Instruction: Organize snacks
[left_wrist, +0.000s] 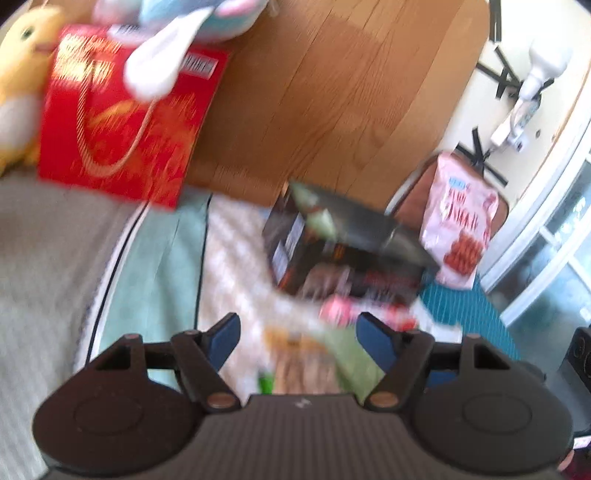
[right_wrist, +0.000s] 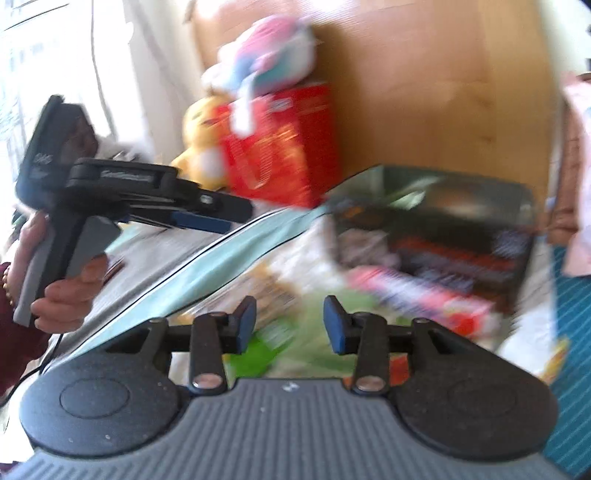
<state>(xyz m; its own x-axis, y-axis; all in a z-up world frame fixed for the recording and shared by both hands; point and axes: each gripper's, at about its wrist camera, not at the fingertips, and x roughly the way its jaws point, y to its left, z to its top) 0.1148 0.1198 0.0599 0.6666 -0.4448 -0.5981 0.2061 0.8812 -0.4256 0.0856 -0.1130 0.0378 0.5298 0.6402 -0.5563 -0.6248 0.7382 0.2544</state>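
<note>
Snacks in crinkly packets (right_wrist: 288, 332) lie loose before the dark open cardboard box (left_wrist: 347, 243); both my tools (left_wrist: 295, 336) (right_wrist: 290, 325) gape empty, and blur risks a mis-grab.

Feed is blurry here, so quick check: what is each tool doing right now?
Left tool: open, holding nothing.
Right tool: open, holding nothing.
</note>
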